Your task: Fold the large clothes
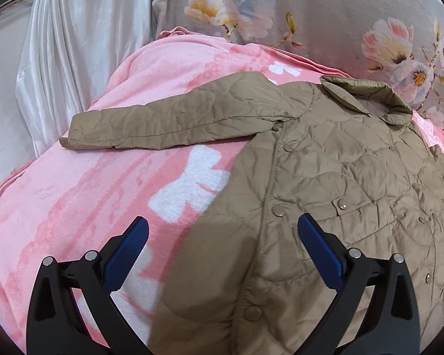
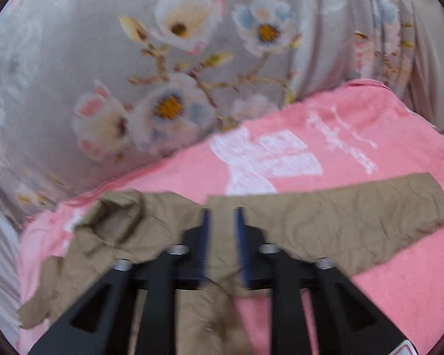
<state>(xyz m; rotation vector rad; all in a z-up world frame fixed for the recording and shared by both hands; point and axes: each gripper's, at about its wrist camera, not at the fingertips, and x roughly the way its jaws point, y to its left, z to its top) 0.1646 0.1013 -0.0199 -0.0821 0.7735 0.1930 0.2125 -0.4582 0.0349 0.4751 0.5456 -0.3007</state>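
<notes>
A tan quilted jacket (image 1: 325,177) lies face up on a pink blanket (image 1: 103,183), collar at the far right, one sleeve (image 1: 168,124) stretched out to the left. My left gripper (image 1: 222,230) is open and empty, hovering over the jacket's left front edge near its snap buttons. In the blurred right wrist view the jacket (image 2: 133,230) lies below with its other sleeve (image 2: 355,219) stretched to the right. My right gripper (image 2: 222,222) has its jaws close together around jacket fabric at the shoulder.
A grey floral quilt (image 1: 310,9) is bunched behind the blanket, also in the right wrist view (image 2: 133,74). White satin fabric (image 1: 74,44) hangs at the far left. The pink blanket (image 2: 370,136) extends beyond the sleeve.
</notes>
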